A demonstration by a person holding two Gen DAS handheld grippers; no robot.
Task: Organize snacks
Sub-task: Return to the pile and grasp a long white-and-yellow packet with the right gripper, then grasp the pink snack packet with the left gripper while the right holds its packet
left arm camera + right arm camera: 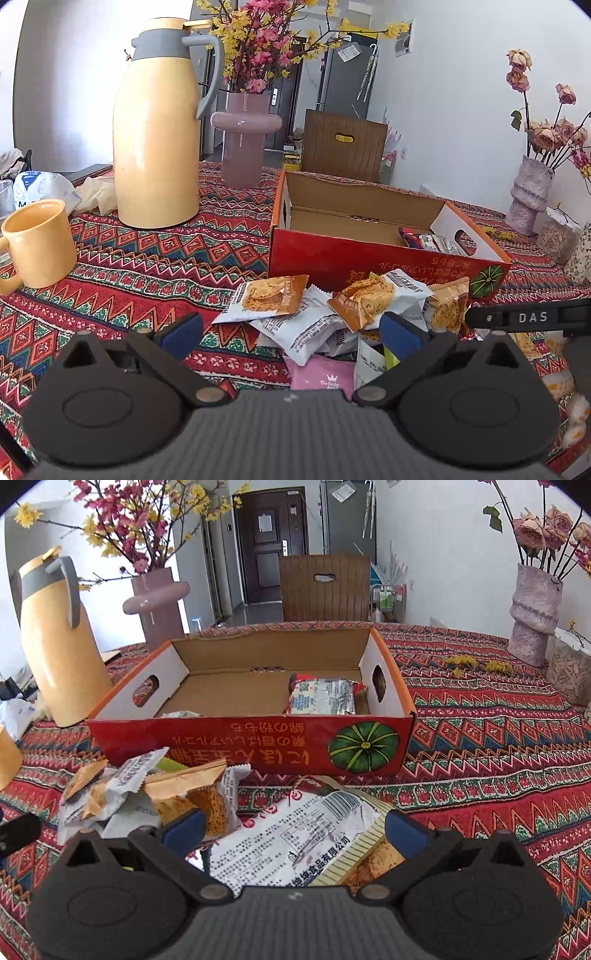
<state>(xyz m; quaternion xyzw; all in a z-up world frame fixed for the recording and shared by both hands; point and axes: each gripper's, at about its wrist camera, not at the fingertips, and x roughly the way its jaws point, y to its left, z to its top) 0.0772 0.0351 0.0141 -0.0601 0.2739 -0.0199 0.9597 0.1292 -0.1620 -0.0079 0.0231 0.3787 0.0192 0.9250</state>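
snack pile [332, 317], red box [258, 738], jaws apart

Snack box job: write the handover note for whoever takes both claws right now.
Left claw: open, empty, hovering over the pile of small white-and-orange cracker packets.
Right claw: open, empty, above the large flat silver packet with printed label lying in front of the box.
Red cardboard box with a green pumpkin picture: open on the patterned tablecloth, behind the pile.
Done: one red-and-silver snack pack lies at the box's right end; something pale shows at its front left.
Left: the whole pile of loose packets, plus a pink packet, remains outside the box.
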